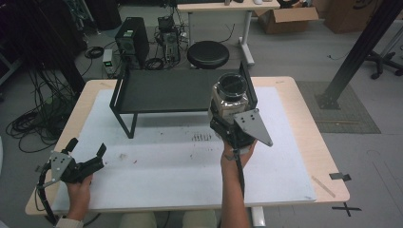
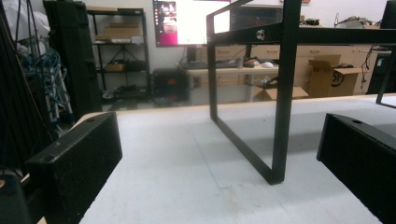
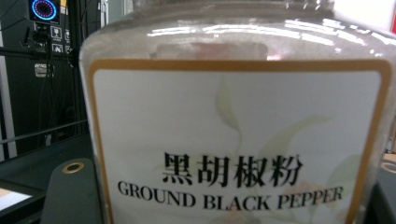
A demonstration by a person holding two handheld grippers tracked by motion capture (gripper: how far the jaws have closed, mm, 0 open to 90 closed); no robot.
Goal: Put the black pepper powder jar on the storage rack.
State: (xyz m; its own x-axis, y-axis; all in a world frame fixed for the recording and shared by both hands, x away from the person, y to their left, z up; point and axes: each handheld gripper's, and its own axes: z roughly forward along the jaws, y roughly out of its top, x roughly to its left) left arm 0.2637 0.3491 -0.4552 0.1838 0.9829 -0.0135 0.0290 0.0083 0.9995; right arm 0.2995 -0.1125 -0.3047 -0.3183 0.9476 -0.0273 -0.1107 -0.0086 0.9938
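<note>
Pepper jar sits clamped btwn the right gripper jaws, just ahead of the hand, held above the counter at the black rack's right end. Clear jar, dark rim on top, white gold-edged label "GROUND BLACK PEPPER" w/ Chinese text. Left gripper well apart to the left, jaws spread, nothing btwn them.

Your left hand-held gripper rests low at the counter's near left corner, jaws spread wide with nothing between them. Your right hand-held gripper is raised mid-counter on an outstretched forearm, jaws clamped on the jar.
</note>
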